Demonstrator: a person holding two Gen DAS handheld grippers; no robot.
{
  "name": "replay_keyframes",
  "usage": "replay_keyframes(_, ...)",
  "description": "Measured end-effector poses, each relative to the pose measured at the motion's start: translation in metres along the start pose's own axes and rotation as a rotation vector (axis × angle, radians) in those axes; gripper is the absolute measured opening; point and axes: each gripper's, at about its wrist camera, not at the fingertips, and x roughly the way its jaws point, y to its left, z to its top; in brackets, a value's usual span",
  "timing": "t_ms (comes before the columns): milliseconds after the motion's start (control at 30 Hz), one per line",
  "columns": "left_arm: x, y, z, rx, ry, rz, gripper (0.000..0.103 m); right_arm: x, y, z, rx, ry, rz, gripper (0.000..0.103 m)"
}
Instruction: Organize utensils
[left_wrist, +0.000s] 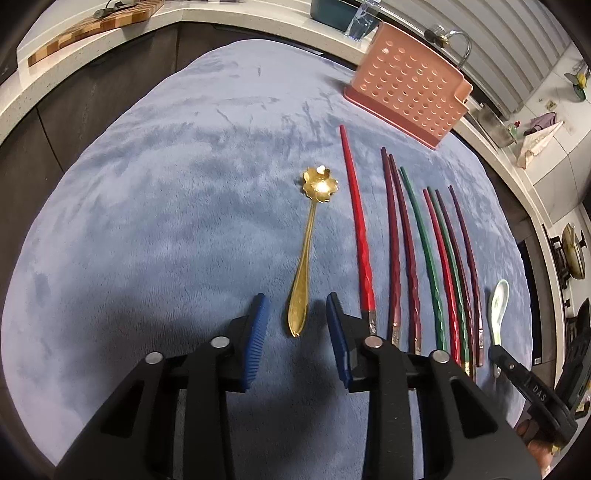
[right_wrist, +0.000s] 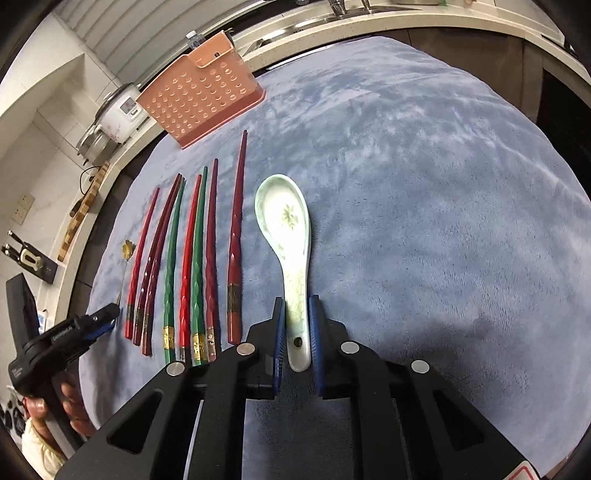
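A gold flower-bowl spoon (left_wrist: 310, 229) lies on the blue-grey cloth (left_wrist: 166, 184). My left gripper (left_wrist: 296, 297) is open and straddles its handle end, with a gap on both sides. Several red, maroon and green chopsticks (left_wrist: 410, 251) lie in a row to the right of it. A white-green ceramic spoon (right_wrist: 284, 218) lies beyond the row, and my right gripper (right_wrist: 297, 299) is shut on its handle. The left gripper (right_wrist: 110, 314) also shows at the far left of the right wrist view. A pink perforated holder (left_wrist: 410, 96) stands at the cloth's far edge.
A pale counter rims the cloth, carrying a striped cutting board (left_wrist: 92, 26) and a faucet (left_wrist: 458, 40). A rice cooker (right_wrist: 118, 110) stands behind the holder. The cloth left of the gold spoon and right of the ceramic spoon is bare.
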Motion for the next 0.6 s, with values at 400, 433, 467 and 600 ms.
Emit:
replay_keyframes(400, -0.014, -0.001, -0.001, 0.062, -0.045, 0.037, 0.001, -0.019, 0.016, -0.001, -0.102, -0.067, -0.059, 0.009)
replay_keyframes(433, -0.017, -0.002, -0.001, 0.069, -0.051, 0.041, 0.001, -0.023, 0.018, 0.000, -0.111, -0.078, -0.061, 0.009)
replay_keyframes(467, -0.020, -0.003, 0.000, 0.075, -0.056, 0.044, 0.001, -0.027, 0.020, 0.001, -0.120, -0.087, -0.063, 0.008)
replay_keyframes(600, -0.037, -0.010, 0.007, 0.109, -0.101, 0.063, 0.001, -0.037, 0.025, 0.006, -0.133, -0.115, -0.075, 0.007)
